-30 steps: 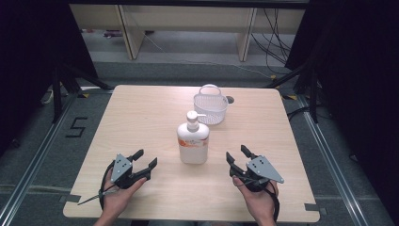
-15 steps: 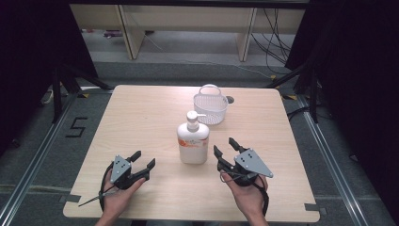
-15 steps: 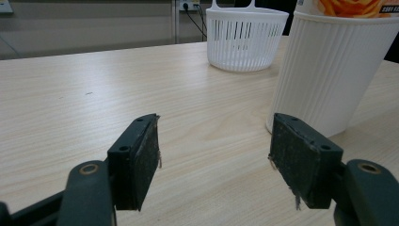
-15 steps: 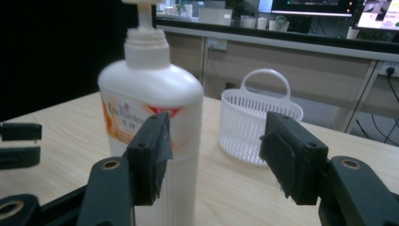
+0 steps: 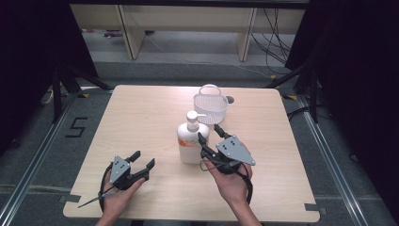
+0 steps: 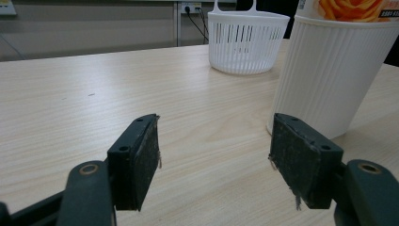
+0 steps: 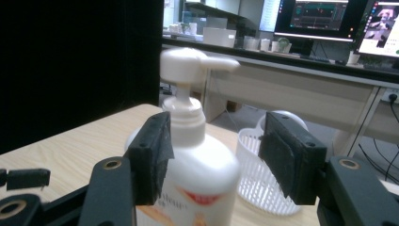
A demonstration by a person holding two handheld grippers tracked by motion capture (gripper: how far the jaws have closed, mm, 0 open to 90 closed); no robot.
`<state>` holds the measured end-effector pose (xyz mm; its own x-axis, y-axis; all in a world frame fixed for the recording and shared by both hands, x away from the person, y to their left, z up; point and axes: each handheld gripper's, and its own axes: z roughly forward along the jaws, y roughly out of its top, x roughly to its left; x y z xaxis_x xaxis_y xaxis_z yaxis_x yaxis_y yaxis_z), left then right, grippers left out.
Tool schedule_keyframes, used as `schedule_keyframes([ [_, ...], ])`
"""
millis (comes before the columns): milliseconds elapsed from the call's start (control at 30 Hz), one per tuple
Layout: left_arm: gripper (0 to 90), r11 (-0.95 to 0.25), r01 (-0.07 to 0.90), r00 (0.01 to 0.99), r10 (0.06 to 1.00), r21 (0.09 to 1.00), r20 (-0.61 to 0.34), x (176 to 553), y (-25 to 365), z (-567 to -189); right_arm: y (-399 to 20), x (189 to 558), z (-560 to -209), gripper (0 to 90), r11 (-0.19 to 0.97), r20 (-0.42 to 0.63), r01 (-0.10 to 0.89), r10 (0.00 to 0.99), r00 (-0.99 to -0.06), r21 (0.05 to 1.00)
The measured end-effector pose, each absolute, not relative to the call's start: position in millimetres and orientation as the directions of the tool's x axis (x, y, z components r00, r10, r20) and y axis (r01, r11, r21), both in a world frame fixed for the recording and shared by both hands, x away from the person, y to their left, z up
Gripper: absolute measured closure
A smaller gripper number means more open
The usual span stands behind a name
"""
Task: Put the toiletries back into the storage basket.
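The right hand-held gripper (image 5: 210,133) is up beside the white pump bottle (image 5: 192,141), its jaws spread and just closing a little, with the bottle's neck ahead between them, untouched. Just beyond this hand-held gripper stands the white basket (image 5: 210,107), near the counter's (image 5: 141,108) far edge. The left hand-held gripper (image 5: 143,159) rests low near the counter's near edge, jaws spread on nothing, the bottle ahead to its right, with bare wood open to its left.

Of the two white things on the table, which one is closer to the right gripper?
The pump bottle: the right gripper is right beside it, jaws open. The basket stands farther back on the table.
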<state>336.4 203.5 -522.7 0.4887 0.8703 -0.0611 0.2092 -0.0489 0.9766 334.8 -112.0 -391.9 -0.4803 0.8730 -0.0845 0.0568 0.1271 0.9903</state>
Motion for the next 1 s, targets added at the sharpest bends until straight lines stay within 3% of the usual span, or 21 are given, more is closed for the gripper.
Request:
schedule_keyframes([
  [267, 32.7, -0.033, 0.199, 0.494, 0.866, 0.98, -0.071, 338, 204, -523, -93, 347, -379, 44.8, 0.141, -0.109, 0.033, 0.876, -0.47, 0.989],
  [1000, 32.7, -0.031, 0.201, 0.495, 0.865, 0.979, -0.074, 339, 205, -523, -62, 360, -384, 46.8, 0.154, -0.102, 0.1, 0.909, -0.404, 0.983],
])
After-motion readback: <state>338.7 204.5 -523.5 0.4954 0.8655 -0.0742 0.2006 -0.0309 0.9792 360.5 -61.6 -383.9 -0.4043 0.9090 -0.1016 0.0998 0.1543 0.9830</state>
